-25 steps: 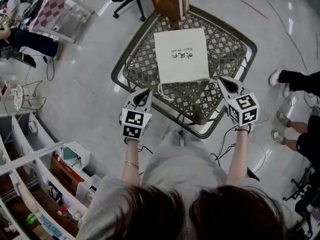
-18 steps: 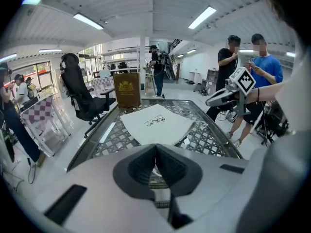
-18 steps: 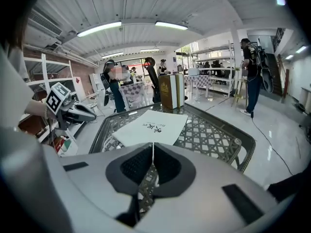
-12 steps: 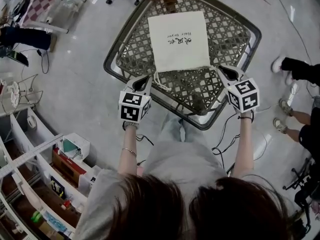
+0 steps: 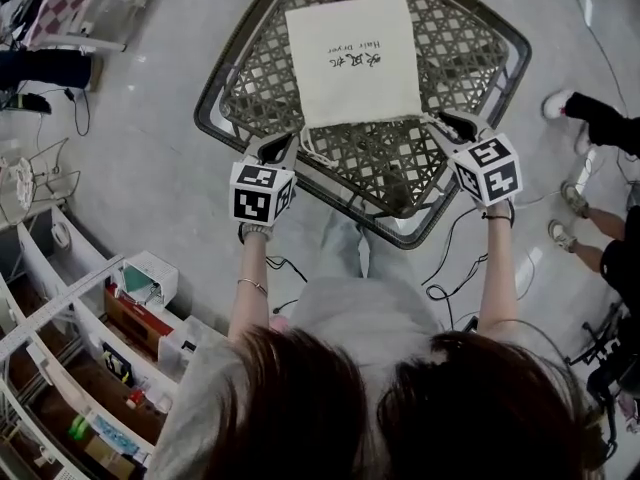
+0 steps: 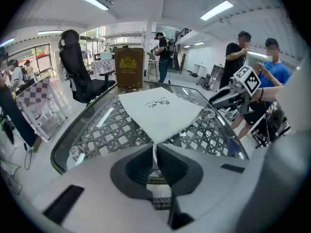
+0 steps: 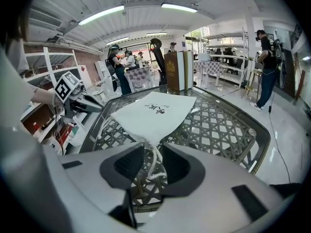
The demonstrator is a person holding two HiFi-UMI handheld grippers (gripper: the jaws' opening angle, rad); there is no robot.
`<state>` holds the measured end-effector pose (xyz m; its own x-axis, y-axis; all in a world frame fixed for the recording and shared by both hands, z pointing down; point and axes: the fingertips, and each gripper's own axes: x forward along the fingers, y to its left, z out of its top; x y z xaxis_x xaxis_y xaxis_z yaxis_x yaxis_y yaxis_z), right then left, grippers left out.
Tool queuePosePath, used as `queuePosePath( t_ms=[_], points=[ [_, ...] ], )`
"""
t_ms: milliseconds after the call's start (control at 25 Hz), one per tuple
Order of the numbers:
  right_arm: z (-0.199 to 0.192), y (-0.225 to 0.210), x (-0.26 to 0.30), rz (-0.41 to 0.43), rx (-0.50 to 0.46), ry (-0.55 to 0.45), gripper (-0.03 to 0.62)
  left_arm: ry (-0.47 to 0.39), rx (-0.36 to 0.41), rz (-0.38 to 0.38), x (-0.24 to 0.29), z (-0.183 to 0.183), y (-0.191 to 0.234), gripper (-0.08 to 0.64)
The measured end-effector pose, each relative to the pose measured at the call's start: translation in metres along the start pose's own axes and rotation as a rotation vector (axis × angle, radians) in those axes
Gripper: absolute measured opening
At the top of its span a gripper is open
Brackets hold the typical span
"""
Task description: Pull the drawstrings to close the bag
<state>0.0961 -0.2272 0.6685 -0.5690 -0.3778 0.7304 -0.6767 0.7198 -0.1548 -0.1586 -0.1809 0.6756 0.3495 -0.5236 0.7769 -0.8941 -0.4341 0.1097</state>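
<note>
A cream drawstring bag (image 5: 352,60) with dark print lies flat on the glass-topped wicker table (image 5: 470,58). Its mouth faces me. My left gripper (image 5: 280,148) is at the mouth's left corner. In the left gripper view it (image 6: 155,147) is shut on the white left drawstring (image 6: 154,154), which runs taut to the bag (image 6: 158,113). My right gripper (image 5: 455,125) is at the right corner. Its jaws are opening (image 7: 151,149), and the right drawstring (image 7: 151,161) hangs slack between them, clear of the pads.
A brown book-like box (image 6: 129,68) stands at the table's far edge. A black office chair (image 6: 80,72) and several standing people (image 6: 238,57) are beyond it. Shelving (image 5: 80,348) is on my left, with cables and someone's feet (image 5: 590,118) on the floor at my right.
The bag, the table and both grippers have shifted up in the head view together. Each gripper stays at its near corner of the bag.
</note>
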Motion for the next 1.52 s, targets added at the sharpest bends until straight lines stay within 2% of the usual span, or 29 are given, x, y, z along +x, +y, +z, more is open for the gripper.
queuePosePath(
  t_ms=[160, 240, 800, 1080, 1240, 1360, 1520],
  points=[
    [-0.006, -0.001, 0.009, 0.012, -0.022, 0.038, 0.148, 0.012, 0.0, -0.014, 0.008, -0.005, 0.0, 0.029],
    [-0.008, -0.001, 0.012, 0.017, -0.027, 0.048, 0.155, 0.021, -0.005, -0.018, 0.011, -0.008, 0.001, 0.084],
    [-0.019, -0.001, 0.029, 0.038, -0.027, 0.088, 0.199, 0.112, -0.067, -0.061, 0.053, -0.024, -0.01, 0.17],
    [-0.022, -0.002, 0.035, 0.044, -0.044, 0.109, 0.199, 0.126, -0.053, -0.032, 0.057, -0.026, -0.009, 0.169],
    [-0.023, -0.002, 0.039, 0.046, -0.053, 0.124, 0.198, 0.147, -0.046, 0.013, 0.057, -0.026, -0.002, 0.105],
    [-0.026, -0.003, 0.041, 0.038, -0.072, 0.156, 0.194, 0.167, -0.005, 0.025, 0.058, -0.027, -0.001, 0.092],
    [-0.028, -0.005, 0.041, 0.011, -0.119, 0.19, 0.108, 0.163, 0.02, 0.023, 0.058, -0.027, -0.001, 0.092]
  ],
)
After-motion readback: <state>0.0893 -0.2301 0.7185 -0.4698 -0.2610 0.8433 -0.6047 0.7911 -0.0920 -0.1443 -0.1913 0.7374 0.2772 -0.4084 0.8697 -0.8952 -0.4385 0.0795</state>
